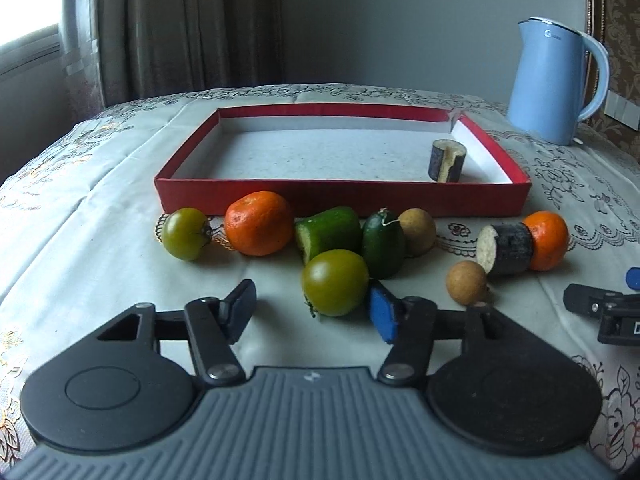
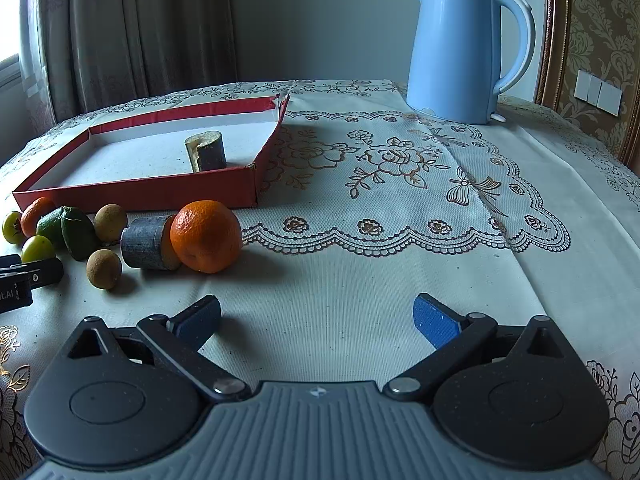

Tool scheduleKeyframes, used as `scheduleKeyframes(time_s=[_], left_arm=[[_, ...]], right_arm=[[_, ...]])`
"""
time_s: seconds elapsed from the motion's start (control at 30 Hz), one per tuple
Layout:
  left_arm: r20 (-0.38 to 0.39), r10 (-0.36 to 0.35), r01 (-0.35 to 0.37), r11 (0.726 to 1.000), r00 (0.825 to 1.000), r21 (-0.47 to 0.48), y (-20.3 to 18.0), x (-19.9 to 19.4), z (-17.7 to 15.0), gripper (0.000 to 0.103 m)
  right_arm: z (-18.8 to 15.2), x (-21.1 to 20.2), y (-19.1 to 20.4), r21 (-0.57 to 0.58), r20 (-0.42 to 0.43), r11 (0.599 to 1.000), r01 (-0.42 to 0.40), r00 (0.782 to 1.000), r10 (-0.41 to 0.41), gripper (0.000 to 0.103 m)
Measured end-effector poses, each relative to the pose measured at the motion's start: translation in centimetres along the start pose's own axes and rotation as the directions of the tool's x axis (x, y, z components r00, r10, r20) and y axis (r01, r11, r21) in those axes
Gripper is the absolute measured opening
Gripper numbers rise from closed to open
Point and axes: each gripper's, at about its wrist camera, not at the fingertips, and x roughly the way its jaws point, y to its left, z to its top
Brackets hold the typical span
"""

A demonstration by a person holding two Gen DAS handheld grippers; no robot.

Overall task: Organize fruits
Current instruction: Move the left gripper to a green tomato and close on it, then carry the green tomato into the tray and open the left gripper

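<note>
The left gripper (image 1: 310, 314) has its jaws partly drawn in around the nearest green tomato (image 1: 335, 282): the right pad looks to be touching the fruit, the left pad stands clear of it, so nothing is gripped yet; this is probably the next piece bound for the box. Beyond the jaws lie a second green tomato (image 1: 186, 233), a tangerine (image 1: 259, 228), two cucumber pieces (image 1: 329, 232), two brown longans (image 1: 418, 231), a dark sugarcane stub (image 1: 505, 249) and another tangerine (image 1: 546, 240), set in a loose row on the surface (image 1: 100, 216). Farther ahead, the red box (image 1: 340, 198) holds a single cane piece (image 1: 447, 160) in its right corner. The right gripper (image 2: 316, 320) waits with jaws wide and empty, the fruit off to their left.
</note>
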Motion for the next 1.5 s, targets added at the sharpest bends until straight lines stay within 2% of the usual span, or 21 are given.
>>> scheduleKeyframes(time_s=[0.2, 0.27, 0.47, 0.57, 0.7, 0.87, 1.07, 1.33, 1.5], left_arm=[[0.013, -0.030, 0.030, 1.000, 0.999, 0.011, -0.1, -0.1, -0.2, 0.042], [0.017, -0.047, 0.047, 0.999, 0.999, 0.019, -0.2, -0.2, -0.2, 0.031], [0.018, -0.064, 0.064, 0.998, 0.998, 0.010, -0.1, -0.4, -0.2, 0.030], [0.018, -0.084, 0.085, 0.996, 0.996, -0.025, 0.4, -0.9, -0.1, 0.030], [0.071, -0.107, 0.110, 0.993, 0.992, -0.046, 1.0, -2.7, 1.1, 0.030], [0.143, -0.068, 0.076, 0.996, 0.987, -0.050, 2.2, -3.1, 4.7, 0.030], [0.113, -0.008, 0.021, 0.994, 0.994, -0.112, 4.7, 1.5, 7.4, 0.030], [0.059, 0.049, -0.041, 0.991, 0.997, -0.130, 6.5, 6.1, 7.5, 0.030], [0.077, 0.082, -0.077, 0.995, 0.994, -0.068, 5.7, 6.6, 6.7, 0.032]], right_arm=[[0.0, 0.0, 0.0, 0.000, 0.000, 1.000, 0.000, 1.000, 0.000, 0.103], [0.0, 0.0, 0.0, 0.000, 0.000, 1.000, 0.000, 1.000, 0.000, 0.103], [0.0, 0.0, 0.0, 0.000, 0.000, 1.000, 0.000, 1.000, 0.000, 0.103], [0.0, 0.0, 0.0, 0.000, 0.000, 1.000, 0.000, 1.000, 0.000, 0.103], [0.0, 0.0, 0.0, 0.000, 0.000, 1.000, 0.000, 1.000, 0.000, 0.103], [0.0, -0.1, 0.0, 0.000, 0.001, 1.000, 0.000, 1.000, 0.000, 0.103], [0.0, -0.1, 0.0, 0.000, 0.001, 1.000, 0.000, 1.000, 0.000, 0.103], [0.0, 0.0, 0.0, -0.001, 0.000, 1.000, 0.000, 1.000, 0.000, 0.103], [0.0, 0.0, 0.1, 0.000, 0.001, 1.000, 0.000, 1.000, 0.000, 0.103]])
